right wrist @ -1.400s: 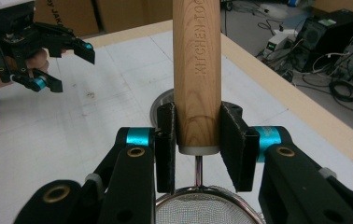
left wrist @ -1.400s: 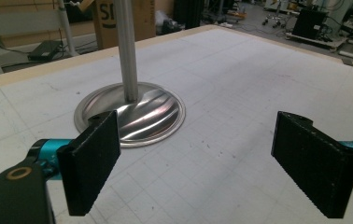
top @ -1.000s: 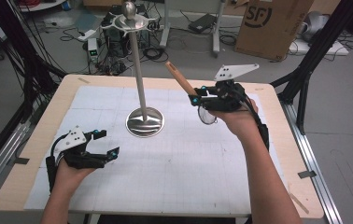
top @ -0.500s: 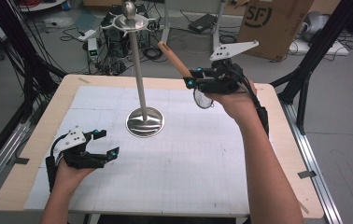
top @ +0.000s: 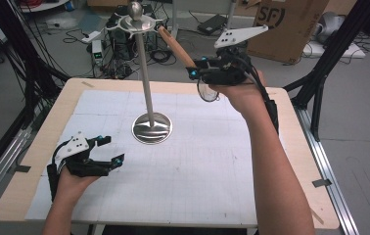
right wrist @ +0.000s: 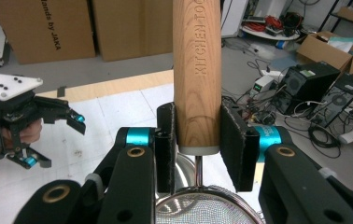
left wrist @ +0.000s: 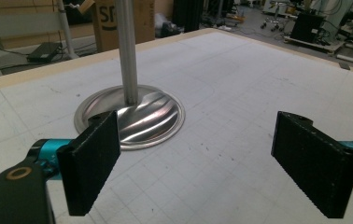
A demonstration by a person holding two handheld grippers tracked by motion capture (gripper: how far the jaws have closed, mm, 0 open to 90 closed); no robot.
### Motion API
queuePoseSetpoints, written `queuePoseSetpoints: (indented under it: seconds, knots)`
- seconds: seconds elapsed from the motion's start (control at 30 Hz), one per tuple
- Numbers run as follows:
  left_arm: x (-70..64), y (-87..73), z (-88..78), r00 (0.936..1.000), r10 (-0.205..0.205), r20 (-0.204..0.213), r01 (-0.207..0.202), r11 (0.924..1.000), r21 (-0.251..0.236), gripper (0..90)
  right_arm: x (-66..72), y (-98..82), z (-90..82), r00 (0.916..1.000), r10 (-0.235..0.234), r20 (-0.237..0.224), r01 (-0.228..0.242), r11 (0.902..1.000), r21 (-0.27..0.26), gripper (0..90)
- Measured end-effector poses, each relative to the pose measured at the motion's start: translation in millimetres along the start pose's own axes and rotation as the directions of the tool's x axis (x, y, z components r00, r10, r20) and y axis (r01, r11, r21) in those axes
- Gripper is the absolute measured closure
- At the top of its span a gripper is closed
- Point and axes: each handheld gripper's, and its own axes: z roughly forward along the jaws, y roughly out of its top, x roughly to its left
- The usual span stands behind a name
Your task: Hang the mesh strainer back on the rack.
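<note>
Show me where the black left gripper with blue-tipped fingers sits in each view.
High view: black left gripper, lower left, open.
Left gripper view: its own fingers rise from the bottom, left and right.
Right gripper view: far left, mid-height, held in a hand.
Shared landmark: white gridded mat.

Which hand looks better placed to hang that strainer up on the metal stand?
Right. The right gripper already clamps the strainer's wooden handle, raised near the stand's hook top. The left gripper rests open and empty on the table.
</note>
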Motion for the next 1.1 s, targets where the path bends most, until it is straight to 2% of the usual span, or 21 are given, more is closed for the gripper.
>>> queuePoseSetpoints:
  seconds: [0.33, 0.7, 0.8, 1.03, 1.1]
  knots:
    - [-0.2, 0.5, -0.7, 1.0, -0.003, 0.001, 0.003, 1.0, -0.007, 16.2, -3.6, 4.6, 9.7, 1.0, -0.003, 0.003, 0.003, 0.9999, 0.015, 68.2]
    - [-0.4, 1.3, -1.1, 1.0, -0.004, 0.007, 0.004, 0.9999, -0.013, 16.2, -8.0, 2.3, 18.9, 0.9998, 0.02, 0.004, -0.02, 0.9996, 0.02, 68.2]
    - [-0.7, 1.5, -1.1, 1.0, 0.001, 0.008, -0.001, 1.0, -0.01, 16.2, -7.9, 1.0, 23.3, 0.9995, 0.031, 0.001, -0.031, 0.999, 0.032, 68.2]
    - [-1.2, 2.0, -1.3, 0.9999, -0.001, 0.01, 0.001, 0.9999, -0.013, 16.2, -5.9, 0.7, 37.2, 0.9998, 0.017, -0.012, -0.016, 0.9986, 0.05, 68.1]
    - [-1.2, 2.1, -1.3, 1.0, 0.0, 0.01, 0.001, 0.9999, -0.011, 16.2, -4.6, 0.9, 40.5, 0.9996, 0.025, -0.015, -0.025, 0.9979, 0.059, 68.1]
